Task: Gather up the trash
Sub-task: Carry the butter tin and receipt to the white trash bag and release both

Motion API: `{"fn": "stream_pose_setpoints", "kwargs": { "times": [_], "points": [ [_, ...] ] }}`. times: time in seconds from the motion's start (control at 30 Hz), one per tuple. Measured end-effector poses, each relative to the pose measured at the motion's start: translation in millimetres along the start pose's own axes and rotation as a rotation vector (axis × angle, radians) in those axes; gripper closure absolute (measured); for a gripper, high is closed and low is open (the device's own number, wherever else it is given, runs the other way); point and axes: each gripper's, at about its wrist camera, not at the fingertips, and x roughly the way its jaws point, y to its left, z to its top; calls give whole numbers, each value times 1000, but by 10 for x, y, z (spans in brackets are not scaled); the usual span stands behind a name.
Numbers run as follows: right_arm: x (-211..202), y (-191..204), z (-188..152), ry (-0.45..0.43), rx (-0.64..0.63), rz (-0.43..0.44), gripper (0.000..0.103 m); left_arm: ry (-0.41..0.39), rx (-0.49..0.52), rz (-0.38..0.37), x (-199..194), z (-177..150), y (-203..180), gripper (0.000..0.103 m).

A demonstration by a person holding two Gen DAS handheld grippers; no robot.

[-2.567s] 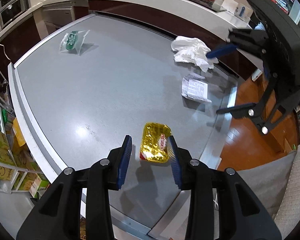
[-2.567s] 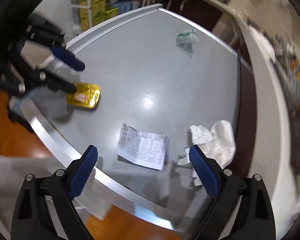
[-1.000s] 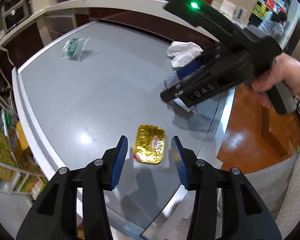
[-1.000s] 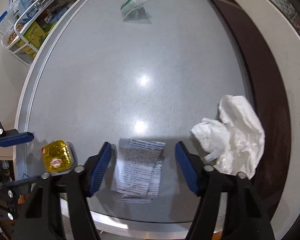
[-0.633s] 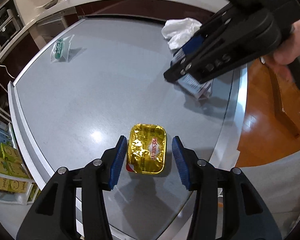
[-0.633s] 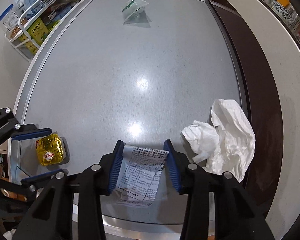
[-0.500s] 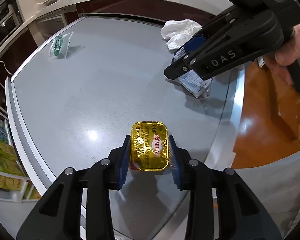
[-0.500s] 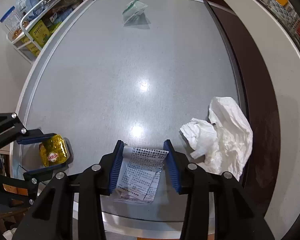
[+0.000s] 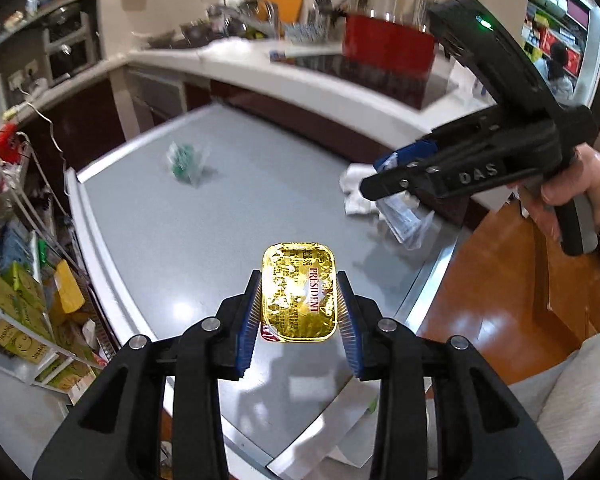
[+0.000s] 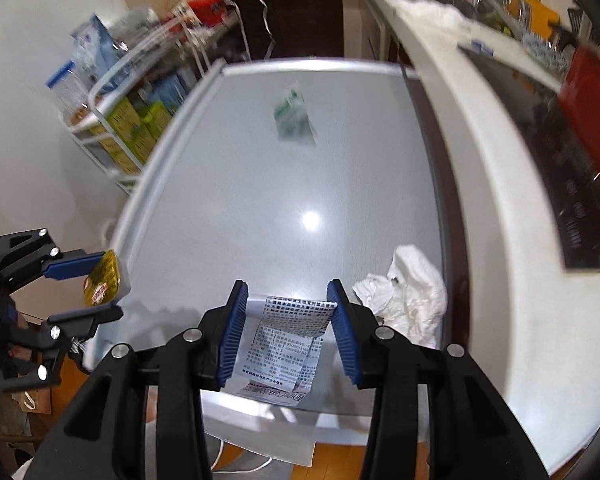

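In the left wrist view, a rack of boxes sits at the far left edge, and a blurry green-and-clear wrapper lies on the grey table upper left of centre. Bottom centre, the left gripper is pinching a gold foil packet by its long sides, lifted off the tabletop. A crumpled white tissue lies right of centre. At the right edge a hand holds the right gripper, clamped on a printed receipt (bottom centre in its own view, hanging at the table's near edge).
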Motion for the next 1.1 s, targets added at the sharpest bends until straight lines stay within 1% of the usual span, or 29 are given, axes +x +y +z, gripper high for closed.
{"fn": "stream_pose_setpoints", "kwargs": {
  "times": [0.03,0.13,0.27,0.37,0.47,0.5,0.57,0.63,0.67,0.7,0.77,0.83,0.93,1.1],
  "points": [
    [-97,12,-16,-14,-7,6,62,-13,1,21,-88,26,-31,66],
    [-367,107,-46,-59,-37,31,62,-47,-9,52,-296,68,-115,66],
    [-655,265,-191,-96,-89,68,62,-80,-26,94,-478,78,-231,66],
    [-744,382,-366,-88,-123,86,62,-85,-51,135,-584,5,-370,66],
    [-726,455,-572,-55,-142,114,62,-71,-90,144,-635,-137,-517,66],
    [-692,475,-697,-28,-145,130,62,-61,-104,139,-630,-188,-559,66],
    [-617,514,-835,10,-141,150,62,-31,-131,126,-605,-337,-679,66],
    [-506,538,-1028,60,-148,152,62,4,-161,94,-552,-454,-729,66],
    [-454,541,-1110,78,-148,157,62,34,-182,70,-490,-550,-773,66],
    [-388,531,-1202,97,-143,170,62,49,-189,62,-463,-600,-811,66],
    [-239,515,-1353,130,-142,167,62,94,-205,35,-315,-745,-876,66],
    [-103,500,-1461,153,-138,173,62,140,-212,26,-167,-875,-912,66],
    [174,497,-1613,184,-159,154,62,195,-216,14,94,-1043,-916,66],
    [580,442,-1733,224,-139,144,62,268,-216,16,492,-1292,-892,66]
  ]
}}
